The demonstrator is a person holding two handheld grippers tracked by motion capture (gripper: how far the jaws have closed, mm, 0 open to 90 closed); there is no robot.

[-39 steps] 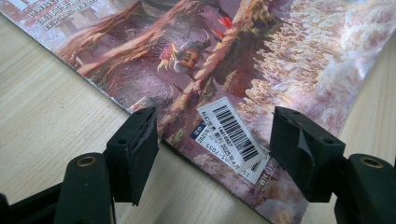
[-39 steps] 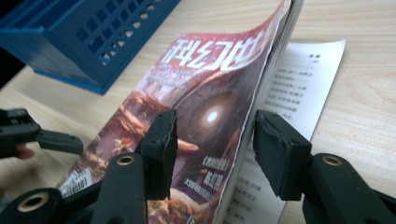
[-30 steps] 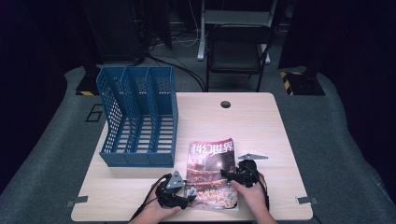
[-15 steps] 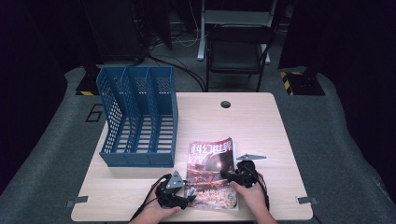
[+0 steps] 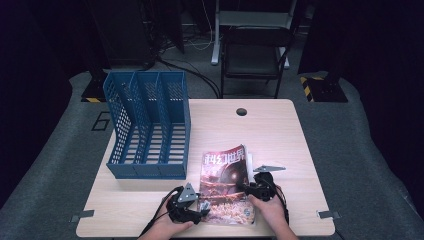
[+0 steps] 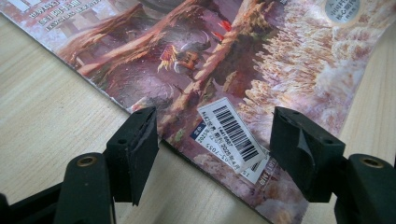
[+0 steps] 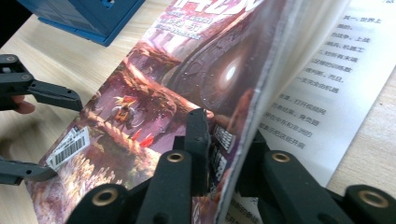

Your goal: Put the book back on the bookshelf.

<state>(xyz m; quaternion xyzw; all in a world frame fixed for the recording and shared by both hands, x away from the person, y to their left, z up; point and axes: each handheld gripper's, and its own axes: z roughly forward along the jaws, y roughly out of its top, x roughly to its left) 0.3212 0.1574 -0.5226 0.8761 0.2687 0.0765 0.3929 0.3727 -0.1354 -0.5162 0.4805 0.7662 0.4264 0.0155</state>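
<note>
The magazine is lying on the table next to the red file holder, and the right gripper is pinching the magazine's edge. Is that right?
Not quite: the file holder is blue, not red, as the high view shows. The rest holds. The magazine lies on the table beside it, and the right gripper pinches the magazine's edge, its jaws having just been closing on part of the pages.

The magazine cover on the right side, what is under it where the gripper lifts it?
Under the lifted edge of the magazine, a white printed page lies open. The right gripper has just been closing and pinches a stack of pages. The pages toward the spine are covered.
</note>
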